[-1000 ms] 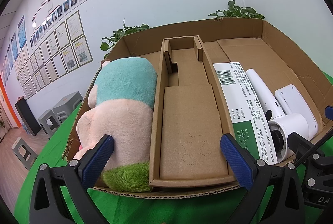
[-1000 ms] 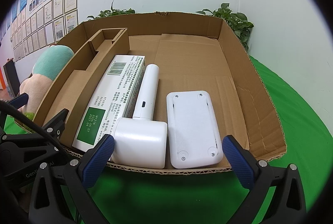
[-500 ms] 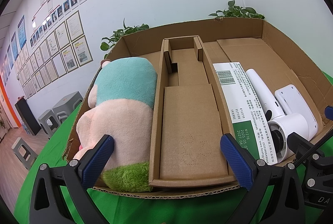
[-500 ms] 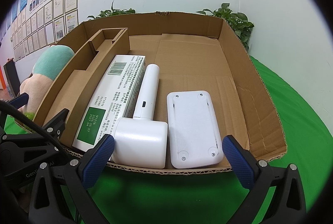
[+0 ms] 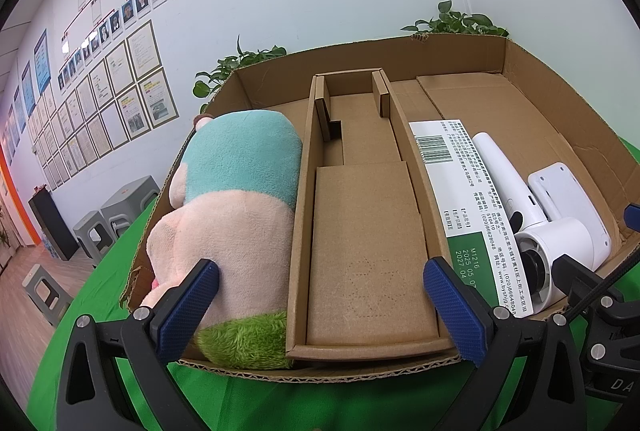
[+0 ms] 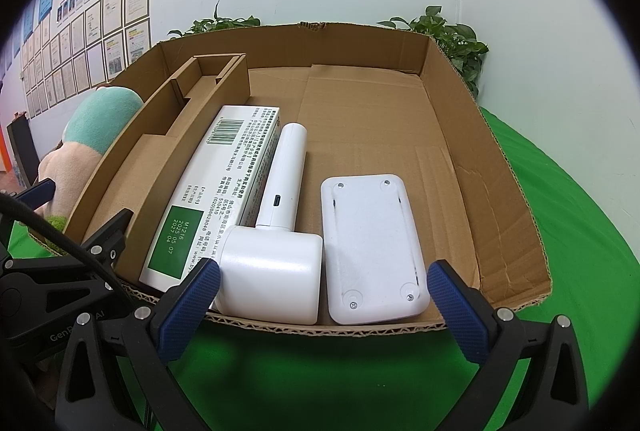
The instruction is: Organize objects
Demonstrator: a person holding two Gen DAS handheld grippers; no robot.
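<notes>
Both grippers, left (image 5: 320, 305) and right (image 6: 324, 305), hang spread wide and empty at the near edge of the cardboard box (image 6: 452, 71). Inside it lie the plush toy (image 5: 236, 207), an insert tray (image 5: 360, 231), carton (image 6: 216, 191), white dryer (image 6: 276, 231) and white pad (image 6: 370, 247). I'd worry a finger could catch the frayed front lip and drag the whole box.

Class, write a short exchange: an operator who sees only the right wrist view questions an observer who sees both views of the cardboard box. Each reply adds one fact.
Operator: Is the left gripper holding anything?
Observer: No. The left gripper is open and empty, facing the cardboard insert.
Operator: How does the plush toy lie?
Observer: The plush toy lies lengthwise between the insert and the cardboard box wall, green end nearest the gripper.
</notes>
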